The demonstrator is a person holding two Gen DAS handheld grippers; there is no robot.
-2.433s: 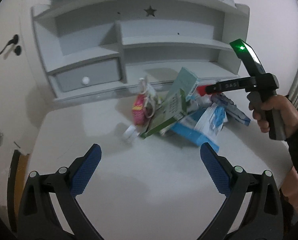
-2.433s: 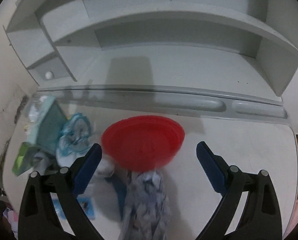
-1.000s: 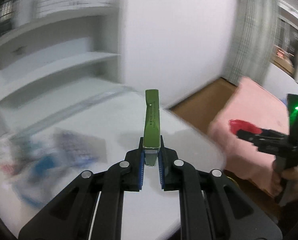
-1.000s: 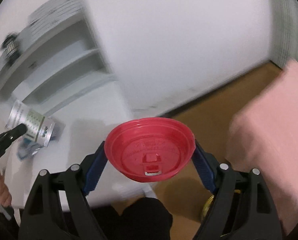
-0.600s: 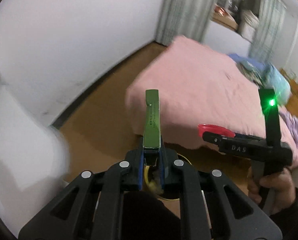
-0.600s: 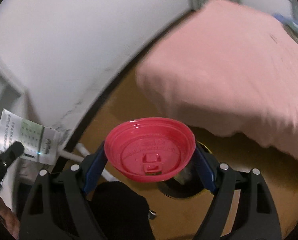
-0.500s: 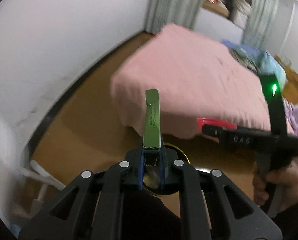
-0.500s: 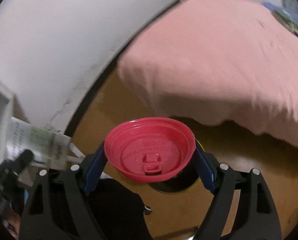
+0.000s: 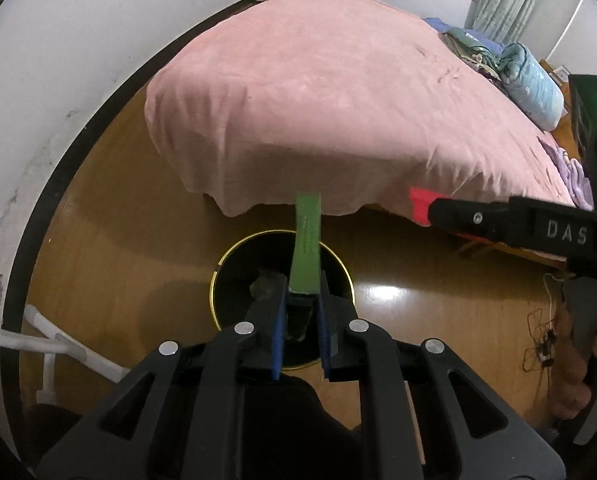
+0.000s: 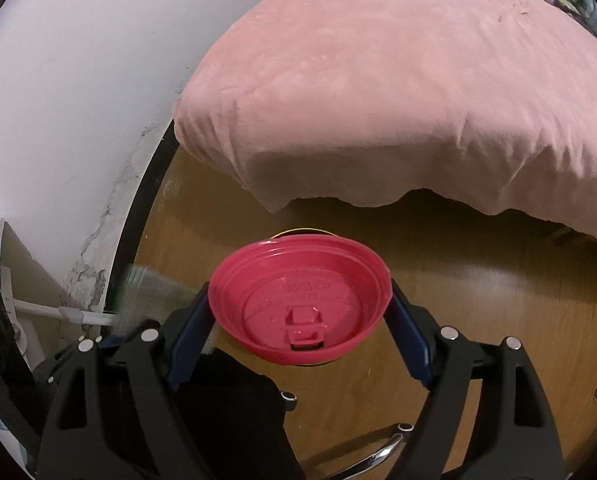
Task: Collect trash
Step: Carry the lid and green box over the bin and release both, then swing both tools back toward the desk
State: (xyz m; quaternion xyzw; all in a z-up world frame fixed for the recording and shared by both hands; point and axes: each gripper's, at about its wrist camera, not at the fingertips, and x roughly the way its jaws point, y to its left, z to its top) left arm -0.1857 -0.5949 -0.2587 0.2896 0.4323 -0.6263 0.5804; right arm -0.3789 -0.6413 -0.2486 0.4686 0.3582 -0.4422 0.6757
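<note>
My left gripper (image 9: 301, 308) is shut on a flat green carton (image 9: 307, 244), held edge-on above a round black bin with a gold rim (image 9: 234, 280) on the wooden floor. My right gripper (image 10: 300, 312) is shut on a red plastic cup lid (image 10: 298, 300), held flat above the same bin, whose gold rim (image 10: 298, 233) just shows behind the lid. In the left wrist view the right gripper (image 9: 422, 208) comes in from the right with the red lid's edge (image 9: 418, 206) at its tip.
A bed with a pink cover (image 9: 338, 92) stands just beyond the bin, with bedding piled at its far end. A white wall with a black skirting board (image 9: 58, 152) runs on the left. A white pipe (image 9: 58, 344) lies low on the left. Thin cables (image 9: 542, 344) lie on the floor at right.
Both grippers swung away from the white desk toward the floor, carrying the green carton and the red lid. They now hang over the bin, closer to it than half a second ago.
</note>
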